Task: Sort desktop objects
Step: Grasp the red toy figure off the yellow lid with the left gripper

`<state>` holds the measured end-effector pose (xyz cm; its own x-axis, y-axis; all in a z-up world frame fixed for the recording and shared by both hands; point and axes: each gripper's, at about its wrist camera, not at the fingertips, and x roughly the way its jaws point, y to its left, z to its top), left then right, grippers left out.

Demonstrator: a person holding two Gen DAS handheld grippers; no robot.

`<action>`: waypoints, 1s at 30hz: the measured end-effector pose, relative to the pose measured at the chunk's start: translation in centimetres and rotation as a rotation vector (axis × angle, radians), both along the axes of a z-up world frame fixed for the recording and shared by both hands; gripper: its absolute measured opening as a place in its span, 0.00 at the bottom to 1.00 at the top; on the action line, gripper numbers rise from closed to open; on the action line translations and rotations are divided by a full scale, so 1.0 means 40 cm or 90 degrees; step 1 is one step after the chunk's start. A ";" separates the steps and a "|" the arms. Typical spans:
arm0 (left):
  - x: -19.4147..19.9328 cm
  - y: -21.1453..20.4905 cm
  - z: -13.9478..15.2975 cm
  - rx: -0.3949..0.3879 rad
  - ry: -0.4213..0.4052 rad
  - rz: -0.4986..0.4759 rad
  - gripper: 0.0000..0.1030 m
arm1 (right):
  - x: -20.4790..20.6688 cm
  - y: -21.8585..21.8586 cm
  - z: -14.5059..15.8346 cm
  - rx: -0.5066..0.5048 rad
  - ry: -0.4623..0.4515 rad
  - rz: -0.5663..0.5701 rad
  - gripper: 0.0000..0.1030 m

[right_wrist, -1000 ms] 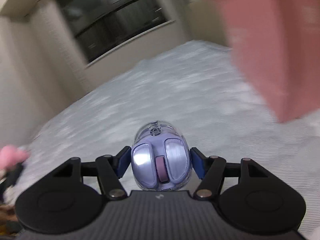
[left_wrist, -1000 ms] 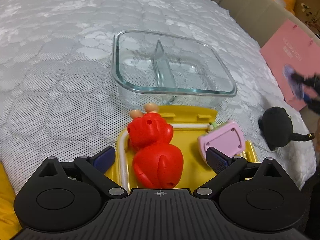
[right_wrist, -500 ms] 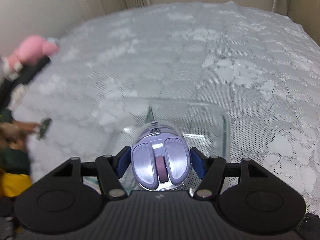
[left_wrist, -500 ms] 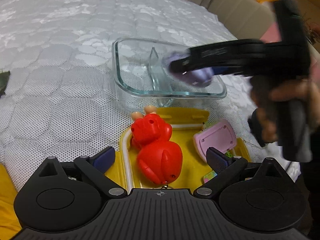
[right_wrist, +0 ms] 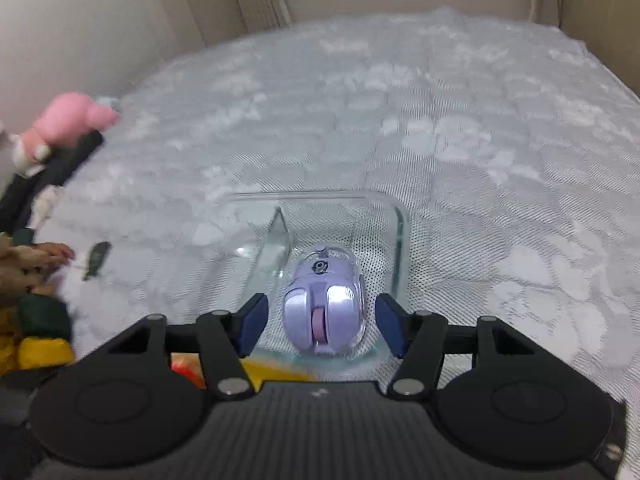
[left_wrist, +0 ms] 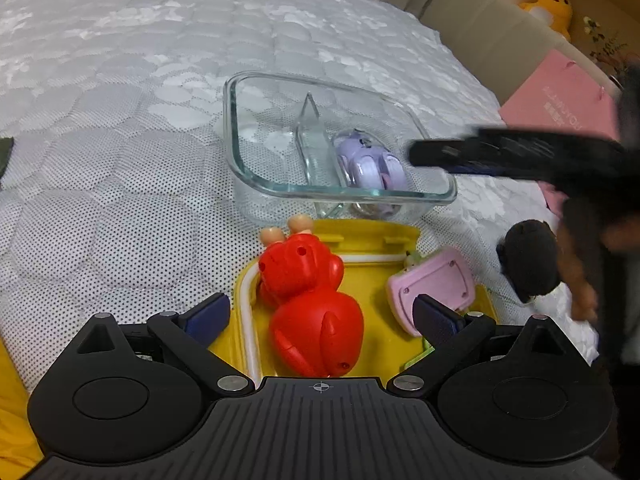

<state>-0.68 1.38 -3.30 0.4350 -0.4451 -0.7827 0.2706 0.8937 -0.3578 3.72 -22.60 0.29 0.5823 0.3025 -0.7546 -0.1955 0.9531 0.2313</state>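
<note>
- The clear glass divided dish (left_wrist: 240, 128) held the translucent lilac computer mouse (right_wrist: 323, 300) in its right-hand compartment, beside the glass divider (left_wrist: 310, 136); the other compartment held nothing.
- The right gripper (right_wrist: 320, 322) stood with its jaws spread, clear of the mouse's sides.
- The yellow plastic tray (left_wrist: 360, 234) contained a red plastic toy figure (left_wrist: 310, 300) and a pink rectangular gadget (left_wrist: 434, 284).
- The left gripper (left_wrist: 320, 316) hung over the tray, jaws wide apart, gripping nothing.

A lilac computer mouse (left_wrist: 370, 164) lies in the right compartment of the clear glass divided dish (left_wrist: 240, 160); nearer, a red plastic toy figure (left_wrist: 312, 304) on a yellow tray (left_wrist: 372, 276), between the spread left gripper (left_wrist: 322, 316) fingers
</note>
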 end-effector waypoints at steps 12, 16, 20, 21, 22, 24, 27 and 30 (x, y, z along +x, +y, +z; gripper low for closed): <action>0.045 -0.030 -0.030 0.005 0.031 0.042 0.96 | -0.251 -0.174 0.042 0.053 -0.096 -0.021 0.69; 0.025 -0.036 -0.016 0.069 0.001 0.053 0.58 | -0.284 -0.238 0.032 0.071 -0.099 -0.051 0.69; 0.022 0.000 0.000 0.023 0.018 0.058 0.49 | -0.289 -0.292 0.006 0.092 -0.088 -0.089 0.69; 0.021 0.008 0.007 0.007 0.022 0.059 0.49 | -0.289 -0.304 0.000 0.103 -0.085 -0.099 0.69; 0.018 0.009 0.019 0.000 0.015 0.055 0.49 | -0.289 -0.313 -0.005 0.113 -0.083 -0.104 0.69; 0.010 0.004 0.051 -0.001 -0.011 0.054 0.49 | -0.290 -0.328 -0.013 0.131 -0.081 -0.113 0.69; 0.013 -0.009 0.108 -0.024 -0.041 0.044 0.49 | -0.294 -0.341 -0.016 0.135 -0.088 -0.118 0.69; 0.053 -0.048 0.164 -0.034 -0.070 0.039 0.49 | -0.300 -0.353 -0.019 0.142 -0.092 -0.121 0.70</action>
